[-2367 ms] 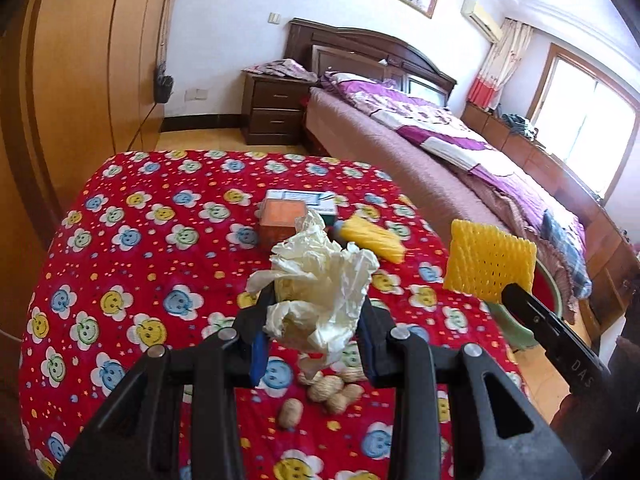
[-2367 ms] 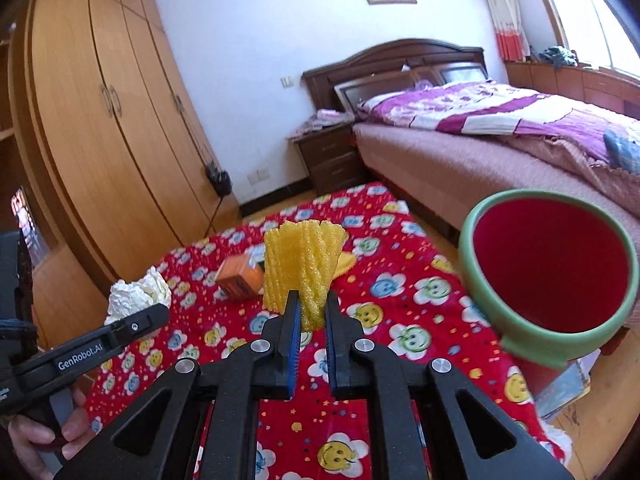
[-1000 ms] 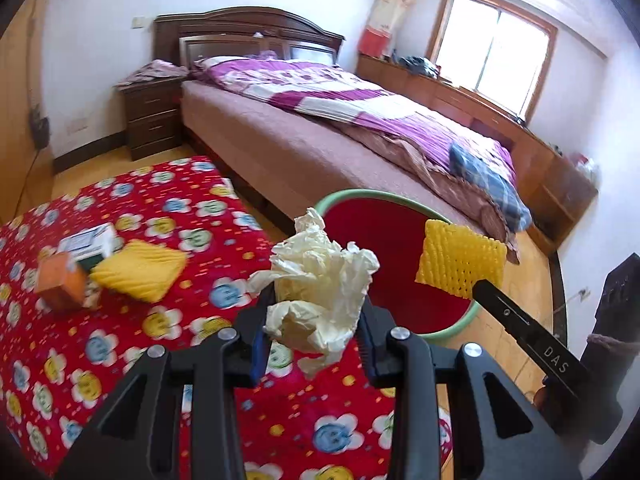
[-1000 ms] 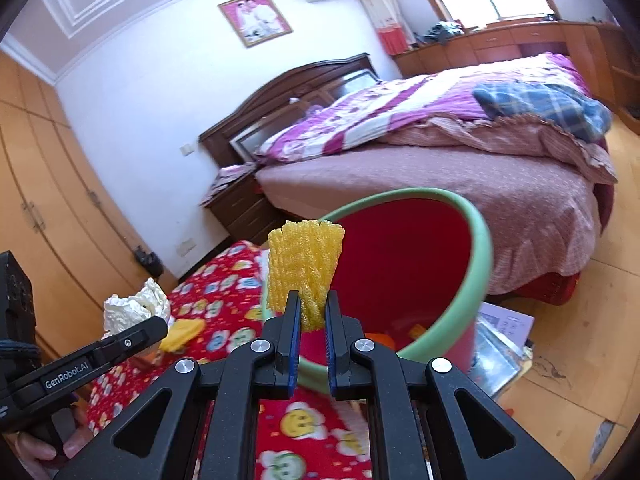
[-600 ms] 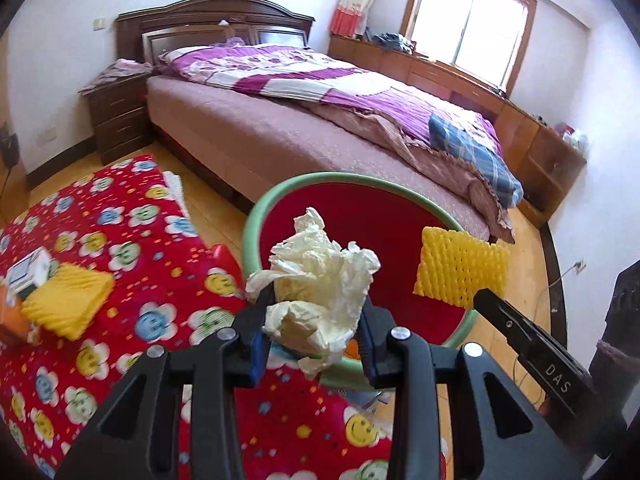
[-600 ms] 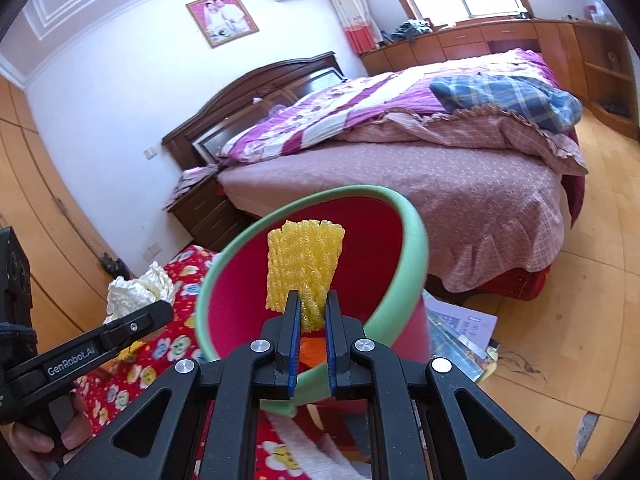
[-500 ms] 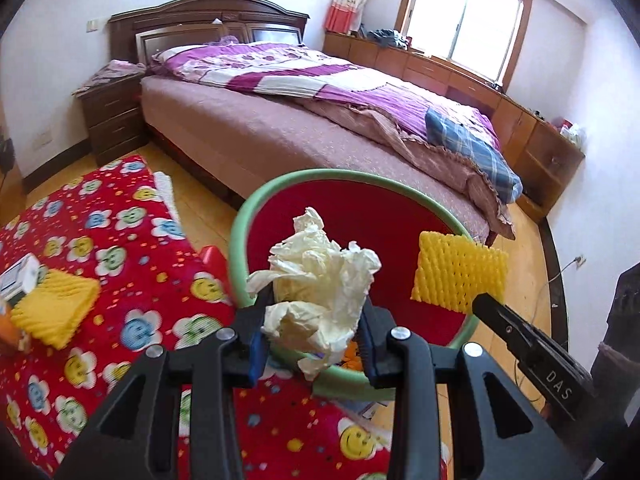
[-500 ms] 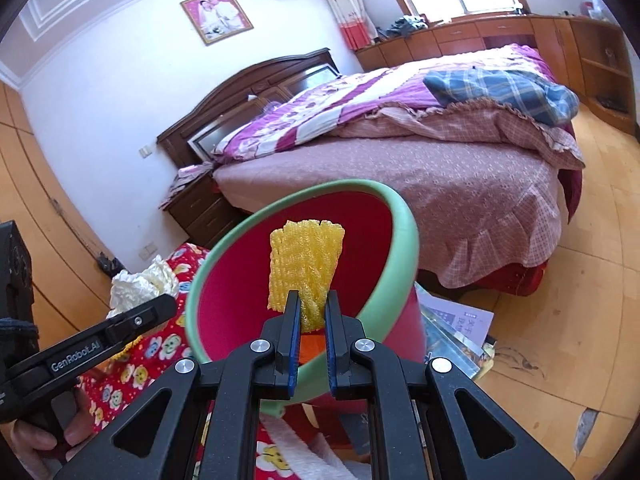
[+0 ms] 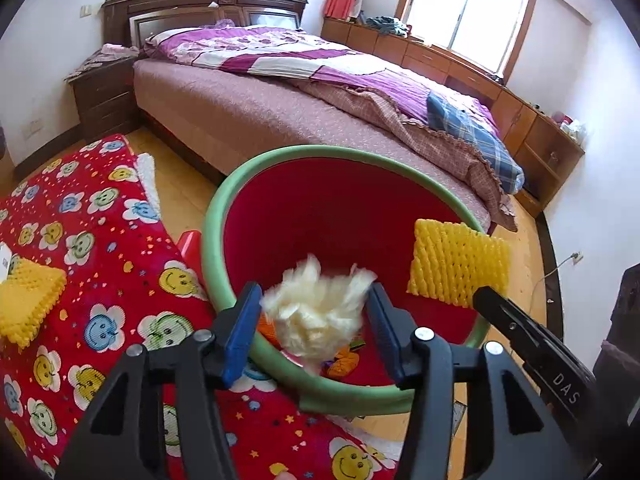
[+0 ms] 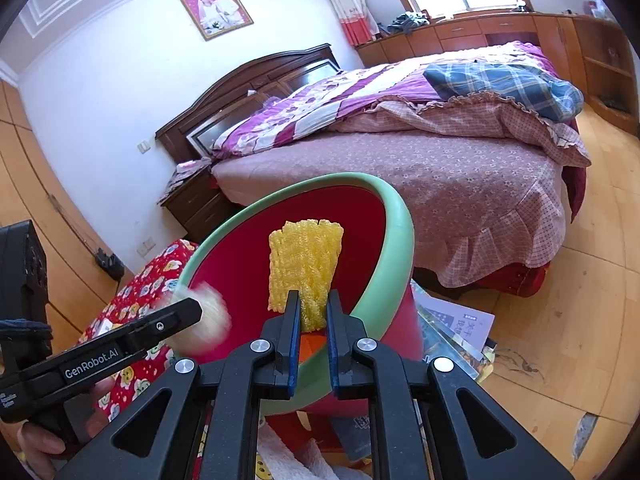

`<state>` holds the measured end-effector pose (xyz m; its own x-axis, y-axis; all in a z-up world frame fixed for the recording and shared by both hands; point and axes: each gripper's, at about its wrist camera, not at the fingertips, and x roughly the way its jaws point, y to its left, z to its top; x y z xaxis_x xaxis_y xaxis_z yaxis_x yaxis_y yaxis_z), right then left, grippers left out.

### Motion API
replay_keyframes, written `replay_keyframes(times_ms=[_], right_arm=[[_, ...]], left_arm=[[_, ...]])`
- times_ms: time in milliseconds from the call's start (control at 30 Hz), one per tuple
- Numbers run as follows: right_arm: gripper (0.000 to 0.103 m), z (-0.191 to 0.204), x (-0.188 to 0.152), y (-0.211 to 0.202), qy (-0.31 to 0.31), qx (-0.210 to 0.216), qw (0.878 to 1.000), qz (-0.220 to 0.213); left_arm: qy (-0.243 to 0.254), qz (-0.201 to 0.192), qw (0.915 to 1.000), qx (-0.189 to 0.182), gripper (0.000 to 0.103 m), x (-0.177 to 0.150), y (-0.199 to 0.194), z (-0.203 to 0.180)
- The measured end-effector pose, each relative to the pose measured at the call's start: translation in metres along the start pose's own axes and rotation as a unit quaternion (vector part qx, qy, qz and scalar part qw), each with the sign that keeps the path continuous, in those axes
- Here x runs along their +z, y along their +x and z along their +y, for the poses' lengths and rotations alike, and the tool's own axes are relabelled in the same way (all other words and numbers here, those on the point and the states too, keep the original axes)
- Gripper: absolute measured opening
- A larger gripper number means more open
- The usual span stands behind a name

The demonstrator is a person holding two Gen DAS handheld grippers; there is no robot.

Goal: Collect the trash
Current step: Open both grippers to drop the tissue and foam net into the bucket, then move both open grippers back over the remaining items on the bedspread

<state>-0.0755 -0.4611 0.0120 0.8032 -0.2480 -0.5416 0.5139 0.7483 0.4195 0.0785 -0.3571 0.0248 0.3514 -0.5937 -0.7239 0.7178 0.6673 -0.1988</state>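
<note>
My left gripper [image 9: 312, 322] is open above the near rim of the red bin with a green rim [image 9: 216, 208]. The crumpled cream paper wad [image 9: 316, 316] is blurred between the spread fingers, falling into the bin; it also shows blurred in the right wrist view [image 10: 208, 320]. My right gripper [image 10: 311, 320] is shut on a yellow foam net [image 10: 306, 268] and holds it over the bin [image 10: 400, 216]. The net also shows in the left wrist view [image 9: 458, 266]. Orange scraps [image 9: 344, 358] lie in the bin's bottom.
The table with the red smiley cloth [image 9: 80, 280] is left of the bin, with another yellow foam net [image 9: 28, 300] on it. A bed [image 9: 320, 92] stands behind. Papers [image 10: 460, 328] lie on the wooden floor by the bin.
My left gripper has opened and let go of the paper wad, which is dropping into the bin. Both grippers have moved closer over the bin. The right gripper still holds the net.
</note>
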Motion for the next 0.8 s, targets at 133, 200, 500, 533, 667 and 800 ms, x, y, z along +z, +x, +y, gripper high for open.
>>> replay_keyframes(times_ms=[133,200,500,533,667,800], right_arm=[[0.012,0.001,0.0,0.0,-0.002,0.0,1.0,0.001],[0.012,0.001,0.0,0.0,-0.003,-0.001,1.0,0.001],[0.019,0.003,0.002,0.001,-0.003,0.002,1.0,0.008],[0.022,0.004,0.002,0.001,-0.005,0.002,1.0,0.009],[0.039,0.01,0.002,-0.001,-0.007,0.009,1.0,0.009],[0.058,0.019,0.001,-0.007,-0.015,0.007,1.0,0.004]], left_arm=[[-0.011,-0.001,0.9999,0.009,0.059,-0.001,-0.003,0.006],[-0.018,-0.003,0.9998,0.007,0.059,-0.003,-0.008,0.01],[-0.054,-0.013,0.9983,0.016,0.059,-0.012,-0.036,0.027],[-0.056,-0.015,0.9982,0.017,0.059,-0.013,-0.039,0.029],[-0.066,-0.02,0.9973,0.026,0.059,-0.017,-0.052,0.038],[-0.076,-0.032,0.996,0.035,0.059,-0.022,-0.066,0.049]])
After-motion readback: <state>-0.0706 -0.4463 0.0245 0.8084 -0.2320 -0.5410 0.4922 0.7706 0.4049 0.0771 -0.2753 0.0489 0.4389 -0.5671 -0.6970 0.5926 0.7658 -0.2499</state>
